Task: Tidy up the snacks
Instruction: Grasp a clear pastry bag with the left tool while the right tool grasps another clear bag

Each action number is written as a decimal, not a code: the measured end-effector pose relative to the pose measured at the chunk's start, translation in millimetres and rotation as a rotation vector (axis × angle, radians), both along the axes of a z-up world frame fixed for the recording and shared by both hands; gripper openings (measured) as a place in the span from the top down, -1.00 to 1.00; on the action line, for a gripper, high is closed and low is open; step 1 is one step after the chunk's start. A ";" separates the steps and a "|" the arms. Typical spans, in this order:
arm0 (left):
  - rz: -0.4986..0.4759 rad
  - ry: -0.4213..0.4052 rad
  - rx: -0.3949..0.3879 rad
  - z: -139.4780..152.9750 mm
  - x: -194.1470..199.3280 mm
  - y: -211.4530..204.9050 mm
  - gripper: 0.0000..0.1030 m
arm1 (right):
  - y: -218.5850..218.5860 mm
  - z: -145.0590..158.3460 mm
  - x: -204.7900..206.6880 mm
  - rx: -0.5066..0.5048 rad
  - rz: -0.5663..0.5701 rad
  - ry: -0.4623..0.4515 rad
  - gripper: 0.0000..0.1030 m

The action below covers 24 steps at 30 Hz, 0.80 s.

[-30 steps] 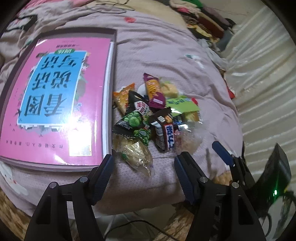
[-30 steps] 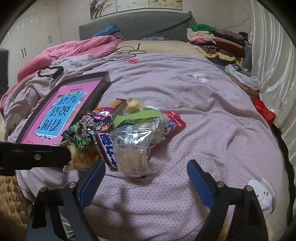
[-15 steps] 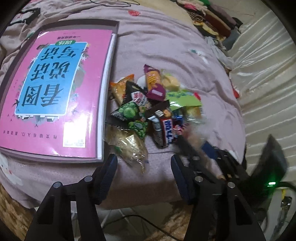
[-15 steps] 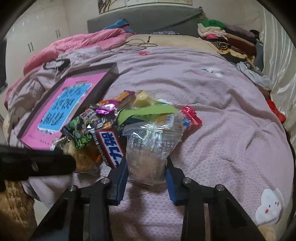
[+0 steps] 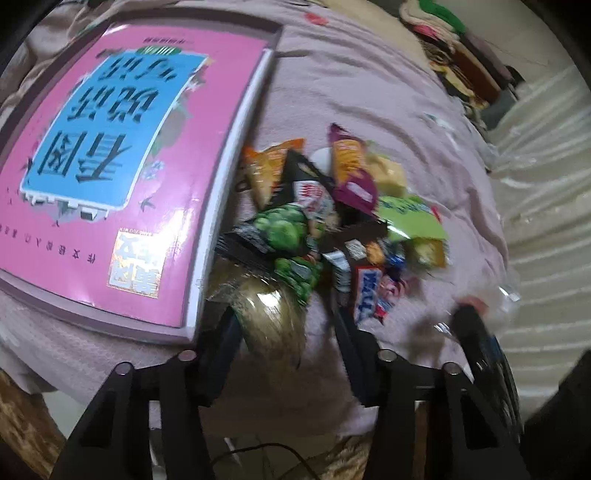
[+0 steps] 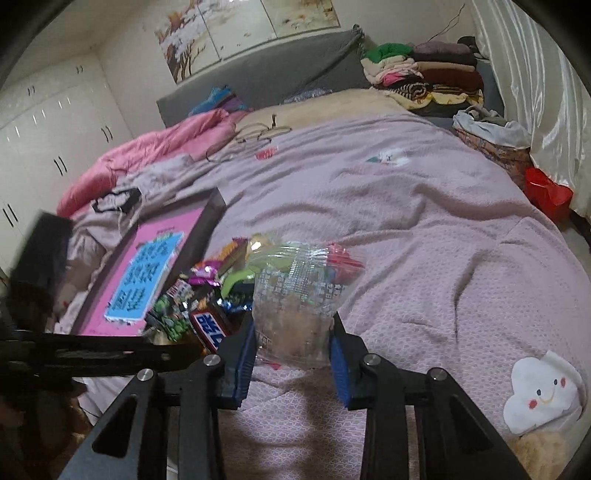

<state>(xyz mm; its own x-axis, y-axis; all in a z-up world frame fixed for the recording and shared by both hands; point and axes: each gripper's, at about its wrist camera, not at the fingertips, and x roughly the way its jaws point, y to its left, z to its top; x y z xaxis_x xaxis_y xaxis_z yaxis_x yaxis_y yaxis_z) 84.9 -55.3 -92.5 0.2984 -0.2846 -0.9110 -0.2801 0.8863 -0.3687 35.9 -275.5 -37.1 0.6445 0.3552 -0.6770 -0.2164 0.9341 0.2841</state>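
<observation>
Clear plastic crinkles between the blue pads of the right hand-held gripper (image 6: 292, 354), whose jaws are clamped on a transparent snack bag (image 6: 295, 317) with brownish contents, held just above the mauve bedspread (image 6: 424, 236) near the bed's front edge. Behind it lies the snack pile (image 5: 332, 221), heaped beside a pink book (image 5: 110, 177) set in a dark tray (image 5: 275, 27). The left hand-held gripper (image 5: 284, 332) has its jaws apart around a golden cellophane packet (image 5: 266, 314) at the pile's near end; whether the pads touch it is unclear through the blur.
</observation>
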 end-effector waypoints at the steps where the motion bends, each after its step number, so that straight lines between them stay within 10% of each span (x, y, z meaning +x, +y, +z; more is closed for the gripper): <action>1: 0.007 -0.003 -0.002 -1.1 0.4 0.0 0.03 | -0.9 1.9 -1.2 0.006 -0.001 -0.008 0.29; 7: -0.004 -0.041 0.010 0.8 1.9 1.0 0.33 | 0.7 3.8 -0.9 0.022 0.015 -0.016 0.29; 24: -0.224 -0.170 -0.009 42.6 -41.2 8.8 0.37 | 13.7 15.3 -12.8 -0.021 0.043 -0.098 0.29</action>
<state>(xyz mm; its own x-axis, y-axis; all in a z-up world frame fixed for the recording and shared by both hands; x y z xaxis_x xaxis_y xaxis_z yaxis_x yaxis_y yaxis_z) 43.6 -46.6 -49.8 0.3753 -0.3689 -0.8503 -0.0107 0.9156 -0.4020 23.1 -261.7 -21.9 0.6925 0.3708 -0.6188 -0.2826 0.9287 0.2402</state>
